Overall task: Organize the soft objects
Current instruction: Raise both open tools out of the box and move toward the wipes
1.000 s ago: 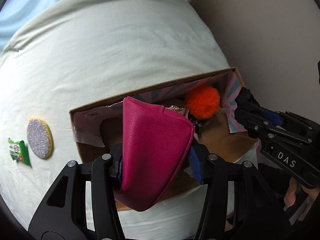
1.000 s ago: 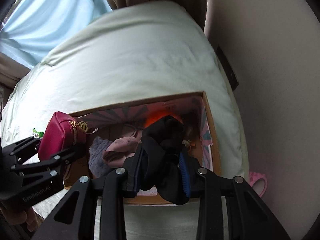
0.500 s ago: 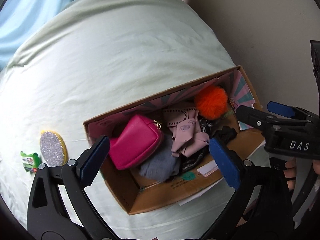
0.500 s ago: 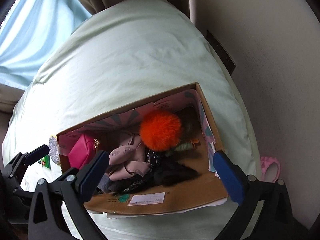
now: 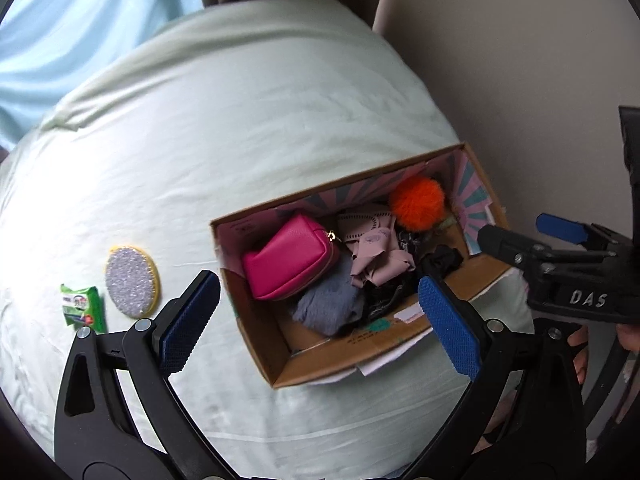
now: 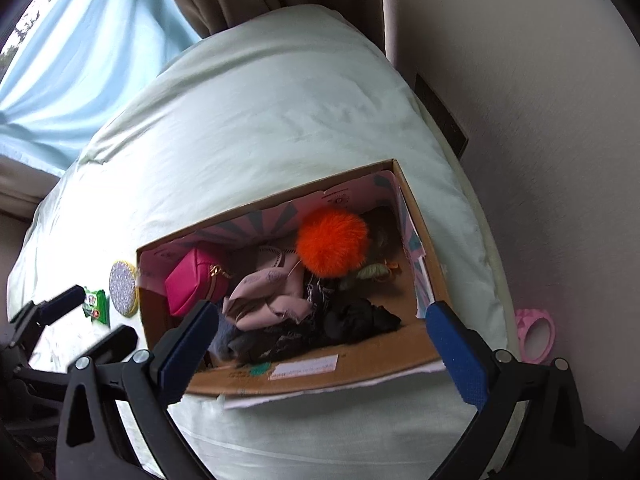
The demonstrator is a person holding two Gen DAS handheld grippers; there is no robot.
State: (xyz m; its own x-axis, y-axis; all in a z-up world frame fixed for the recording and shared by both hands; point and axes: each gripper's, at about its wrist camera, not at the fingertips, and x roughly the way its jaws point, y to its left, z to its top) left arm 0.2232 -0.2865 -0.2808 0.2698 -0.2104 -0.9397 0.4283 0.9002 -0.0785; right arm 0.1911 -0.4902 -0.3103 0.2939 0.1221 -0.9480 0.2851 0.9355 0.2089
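An open cardboard box [image 5: 320, 368] [image 6: 360, 364] sits on a pale green bed. Inside lie a magenta pouch [image 5: 290, 258] [image 6: 192, 286], an orange pompom [image 5: 417, 202] [image 6: 332, 240], a pink cloth [image 5: 376, 248] [image 6: 268, 296], a grey cloth [image 5: 328, 304] and a black cloth [image 5: 442, 260] [image 6: 360, 320]. My left gripper [image 5: 320, 320] is open and empty above the box's near left part. My right gripper [image 6: 322, 354] is open and empty above the box's near wall; it also shows in the left wrist view [image 5: 532, 240].
A glittery round pad with a yellow rim [image 5: 132, 282] [image 6: 123, 288] and a green packet [image 5: 82, 306] [image 6: 96, 305] lie on the bed left of the box. A wall runs along the right. A pink tape roll [image 6: 536, 334] lies beside the bed. Curtains hang behind.
Both grippers opened and pulled back up. The magenta pouch dropped from the left gripper into the box; the black cloth dropped from the right gripper into the box.
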